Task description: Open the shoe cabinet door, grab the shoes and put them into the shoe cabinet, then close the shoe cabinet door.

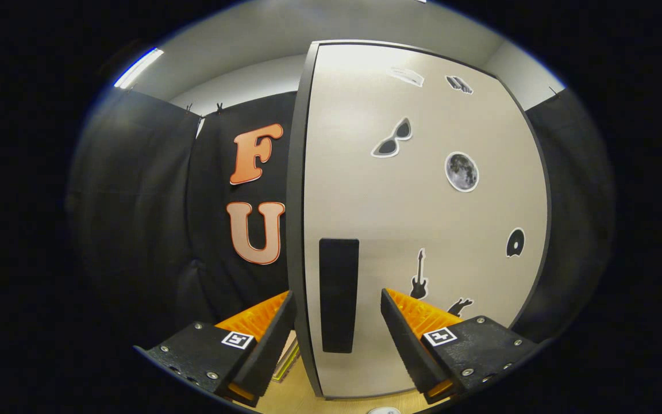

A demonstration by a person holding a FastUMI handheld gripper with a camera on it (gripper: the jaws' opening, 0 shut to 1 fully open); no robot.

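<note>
gripper spread wide, pointed straight ahead

the gripper (337, 310) was held level with its two fingers (265, 339) well apart, one on either side of a gap, neither pressing on anything; the fingertips reached forward at matching height.

Sharp fisheye view, edges bowed, ceiling light strip (138, 67) bright, dim black surroundings
</note>
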